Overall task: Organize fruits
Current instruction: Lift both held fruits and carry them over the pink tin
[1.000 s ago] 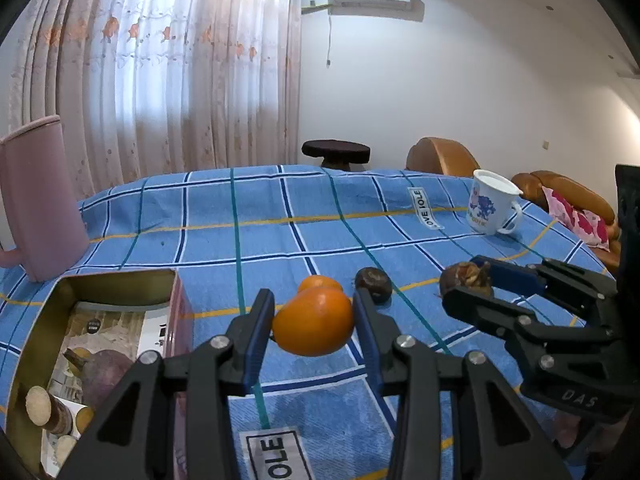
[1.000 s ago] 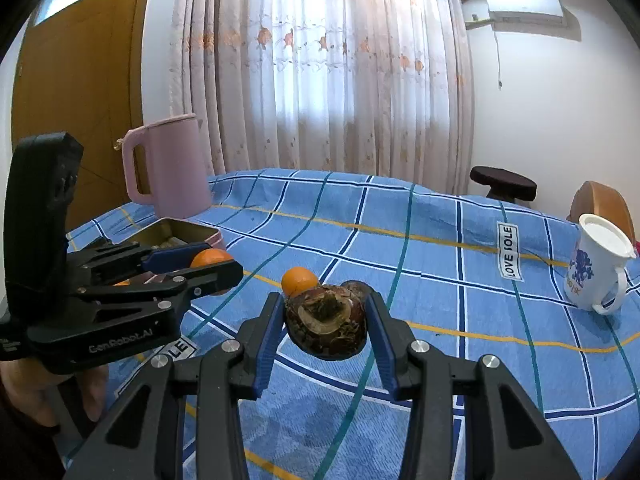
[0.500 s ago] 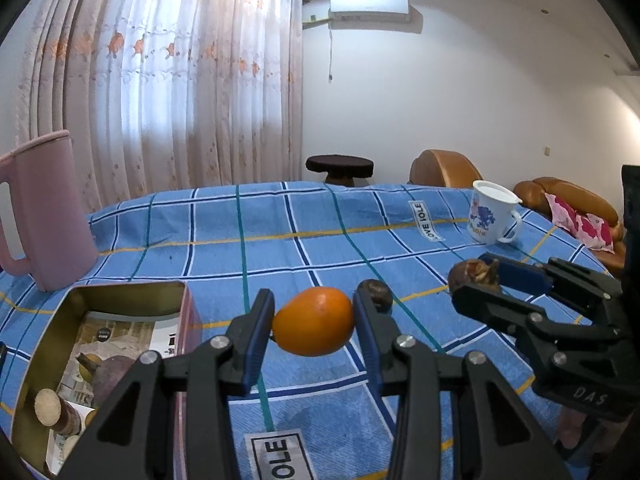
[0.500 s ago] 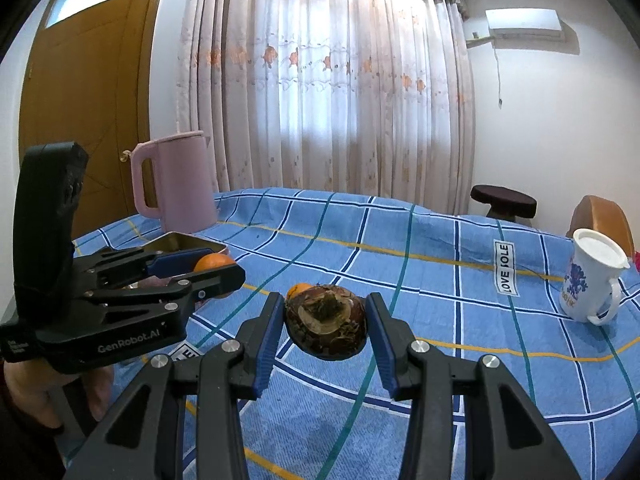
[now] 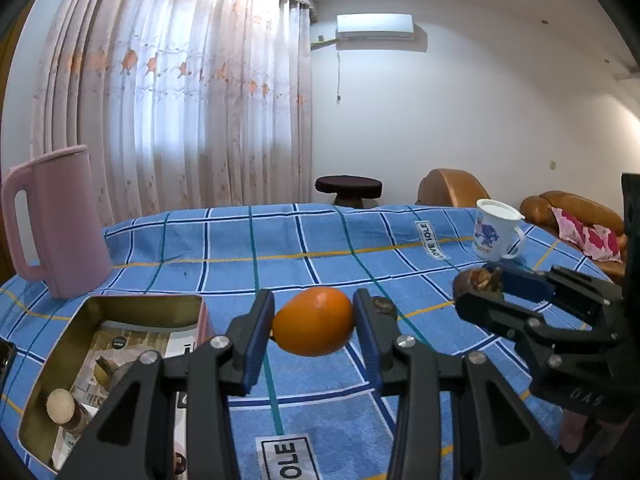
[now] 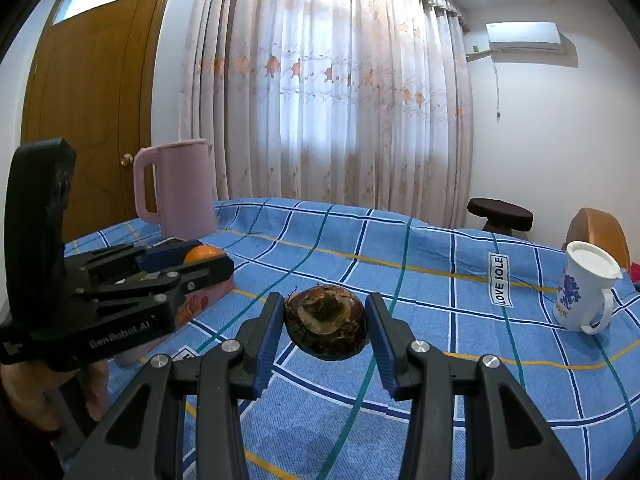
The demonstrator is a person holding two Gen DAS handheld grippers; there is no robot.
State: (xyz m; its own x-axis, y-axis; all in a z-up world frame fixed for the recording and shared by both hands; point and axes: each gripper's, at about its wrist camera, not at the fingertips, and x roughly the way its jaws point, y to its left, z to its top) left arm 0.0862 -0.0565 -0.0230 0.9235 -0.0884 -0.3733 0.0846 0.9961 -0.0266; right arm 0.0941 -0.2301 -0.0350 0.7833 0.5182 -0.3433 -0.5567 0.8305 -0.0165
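A blue checked tablecloth (image 5: pixel 312 240) covers the table, with a gold tin (image 5: pixel 60 344) at its left edge. Above the cloth, the left gripper (image 5: pixel 313 320) clamps an orange (image 5: pixel 314 321) just right of the tin; the right gripper (image 6: pixel 326 328) pinches a brown, husky fruit (image 6: pixel 326 326) (both held clear of the cloth).

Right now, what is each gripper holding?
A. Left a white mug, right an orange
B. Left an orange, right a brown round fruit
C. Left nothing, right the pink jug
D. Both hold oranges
B: the left gripper is shut on the orange, lifted above the cloth, and the right gripper is shut on the brown fruit.
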